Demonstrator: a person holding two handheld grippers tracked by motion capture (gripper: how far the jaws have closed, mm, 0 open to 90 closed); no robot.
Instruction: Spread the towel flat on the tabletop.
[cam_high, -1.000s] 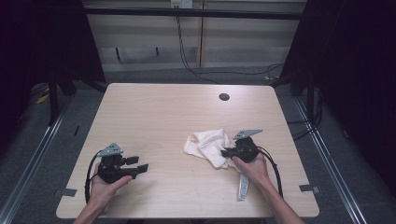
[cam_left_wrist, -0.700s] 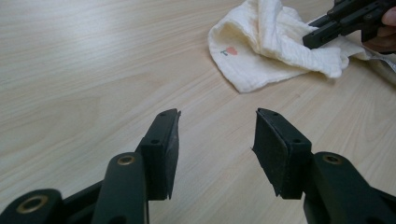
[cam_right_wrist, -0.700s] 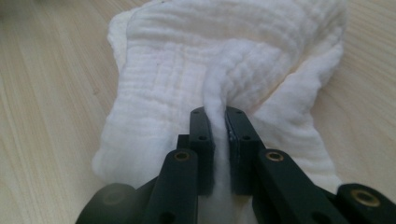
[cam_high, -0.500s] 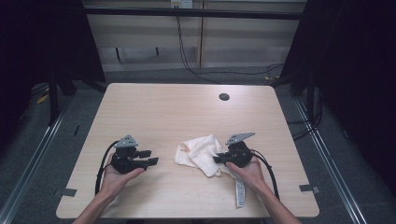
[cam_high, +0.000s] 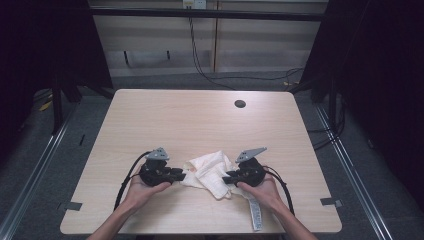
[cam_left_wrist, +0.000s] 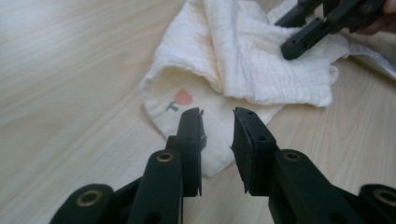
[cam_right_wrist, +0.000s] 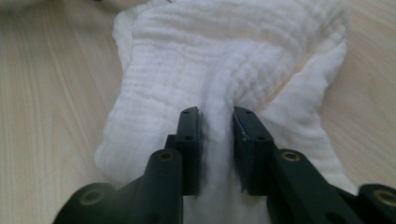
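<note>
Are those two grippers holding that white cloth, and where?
Right gripper straddles a raised fold of the white cloth; its jaws have just been opening. Left gripper holds nothing.

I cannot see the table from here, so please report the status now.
Left hand-held gripper closing, jaws over cloth edge, not yet pinching. Right hand-held gripper opening, cloth fold between jaws. Nothing in the way.

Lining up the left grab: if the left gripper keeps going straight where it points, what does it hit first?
The left gripper would meet the white cloth first, at its near edge beside the red flower print.
</note>
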